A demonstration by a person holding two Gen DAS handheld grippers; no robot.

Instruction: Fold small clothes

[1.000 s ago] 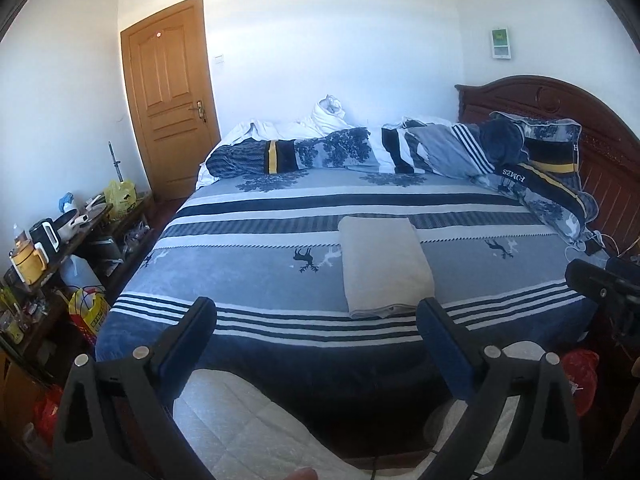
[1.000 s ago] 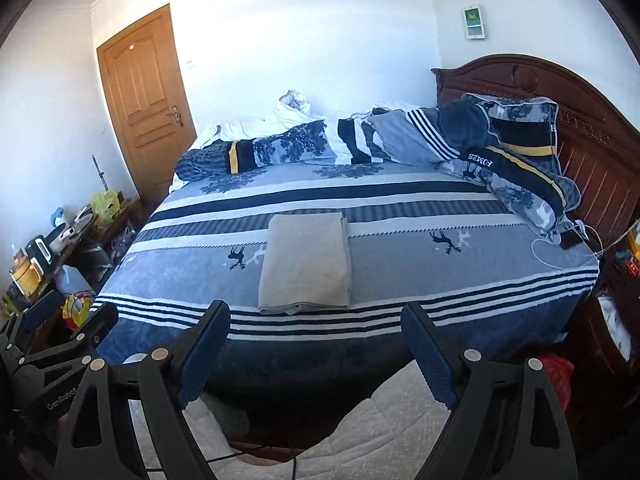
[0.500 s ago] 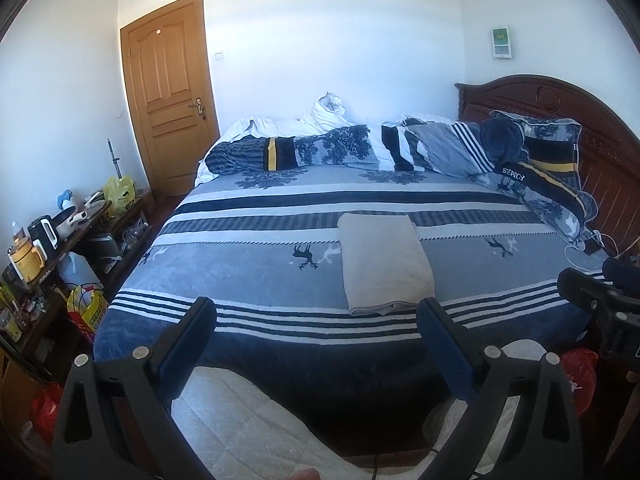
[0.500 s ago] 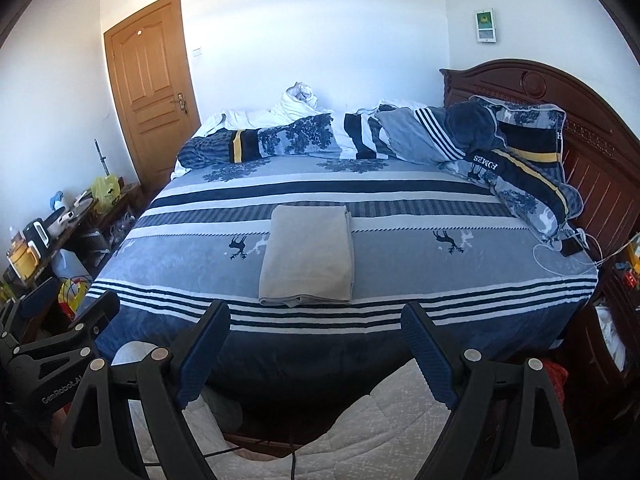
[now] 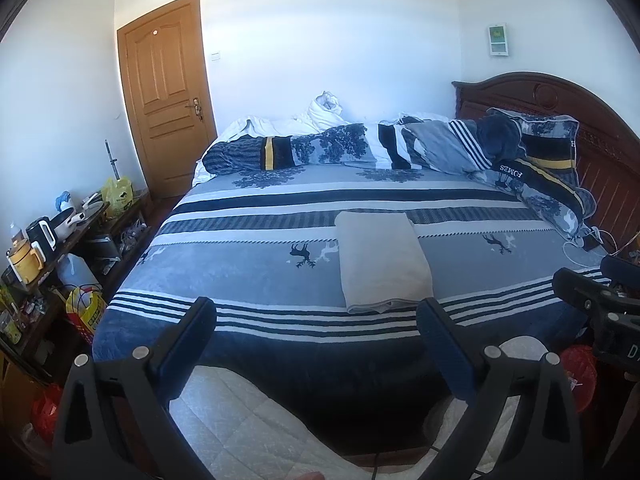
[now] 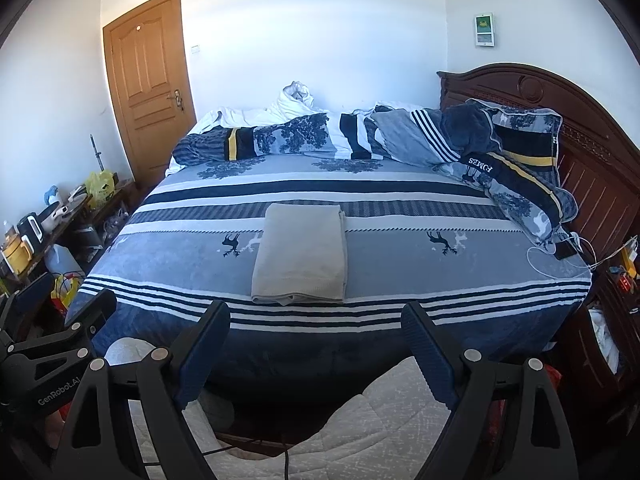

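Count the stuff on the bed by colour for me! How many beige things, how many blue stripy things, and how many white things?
Beige: 1, the folded cloth
Blue striped or patterned: 2, the rumpled duvet and the pillow
White: 1, the bunched sheet
Total: 4

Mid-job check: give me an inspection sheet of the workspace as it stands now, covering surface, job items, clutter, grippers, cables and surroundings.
Surface: bed with a blue, grey and white striped deer-print cover, flat.
Job's things: one beige cloth folded into a rectangle, lying mid-bed towards the near edge; no other small clothes seen unfolded.
Clutter: rumpled blue patterned quilt and pillows along the far side and the headboard.
Grippers: left gripper open, empty, short of the bed; right gripper the same.
Cables: white charging cable on the bed's corner near the headboard.
Surroundings: closed wooden door; crowded low side shelf; dark wooden headboard.
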